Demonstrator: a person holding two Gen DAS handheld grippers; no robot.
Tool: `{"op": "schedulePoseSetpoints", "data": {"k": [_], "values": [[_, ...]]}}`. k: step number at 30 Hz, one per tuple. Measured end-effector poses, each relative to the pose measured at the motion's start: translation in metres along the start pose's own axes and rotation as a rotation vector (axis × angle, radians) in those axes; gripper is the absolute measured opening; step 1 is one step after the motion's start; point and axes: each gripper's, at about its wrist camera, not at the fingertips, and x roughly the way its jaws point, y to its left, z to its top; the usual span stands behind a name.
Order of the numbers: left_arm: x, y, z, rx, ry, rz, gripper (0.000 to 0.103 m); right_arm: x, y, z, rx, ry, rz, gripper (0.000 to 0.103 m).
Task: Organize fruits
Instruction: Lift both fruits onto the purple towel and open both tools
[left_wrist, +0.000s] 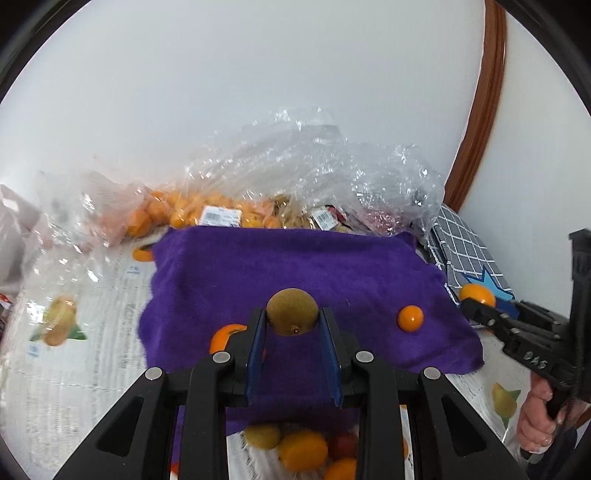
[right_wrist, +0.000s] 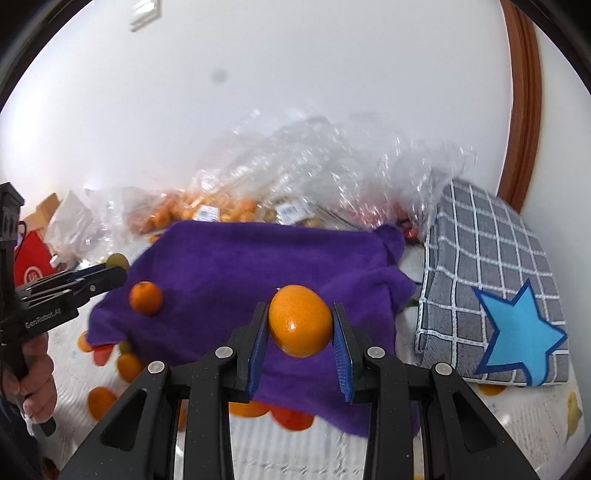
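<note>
My left gripper (left_wrist: 293, 314) is shut on a brown kiwi (left_wrist: 292, 311) and holds it above the purple cloth (left_wrist: 280, 258). My right gripper (right_wrist: 300, 325) is shut on an orange (right_wrist: 300, 320) above the same cloth (right_wrist: 258, 258). A small orange (left_wrist: 410, 318) lies on the cloth; it also shows in the right wrist view (right_wrist: 146, 297). The right gripper with its orange (left_wrist: 476, 294) shows at the right of the left wrist view. The left gripper with the kiwi (right_wrist: 117, 261) shows at the left of the right wrist view.
Clear plastic bags (left_wrist: 295, 166) with small oranges (left_wrist: 184, 210) lie behind the cloth. A grey checked cloth with a blue star (right_wrist: 491, 295) lies at the right. Loose oranges and other fruit (left_wrist: 303, 448) lie at the cloth's near edge. A red box (right_wrist: 33, 258) stands far left.
</note>
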Motion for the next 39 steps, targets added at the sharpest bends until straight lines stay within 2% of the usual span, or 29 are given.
{"op": "schedulePoseSetpoints", "data": {"k": [2,6,8,11,16,24,29,32,39], "values": [[0.007,0.001,-0.006,-0.004,0.012,-0.009,0.028,0.013,-0.007,-0.005,0.013,0.038,-0.011,0.033],[0.018,0.006,-0.015,0.012,0.047,0.009,0.028,0.040,-0.019,-0.021,0.064,0.145,0.028,0.033],[0.020,0.011,-0.016,-0.007,0.056,-0.008,0.028,0.049,-0.020,-0.025,0.080,0.179,0.028,0.033],[0.024,0.016,-0.016,-0.045,0.071,-0.047,0.028,0.050,-0.017,-0.027,0.050,0.169,-0.013,0.033],[0.028,0.008,-0.018,-0.029,0.093,-0.071,0.028,0.053,-0.016,-0.030,0.043,0.160,-0.035,0.033],[0.040,-0.002,-0.024,0.006,0.155,-0.057,0.028,0.057,-0.019,-0.029,0.042,0.156,-0.044,0.033],[0.039,-0.002,-0.026,0.004,0.151,-0.047,0.028,0.054,-0.020,-0.029,0.047,0.150,-0.041,0.034],[0.038,-0.002,-0.026,0.001,0.150,-0.047,0.028,0.051,-0.021,-0.030,0.061,0.143,-0.035,0.038],[0.037,-0.004,-0.027,0.005,0.139,-0.038,0.028,0.044,-0.020,-0.030,0.064,0.104,-0.028,0.038]]}}
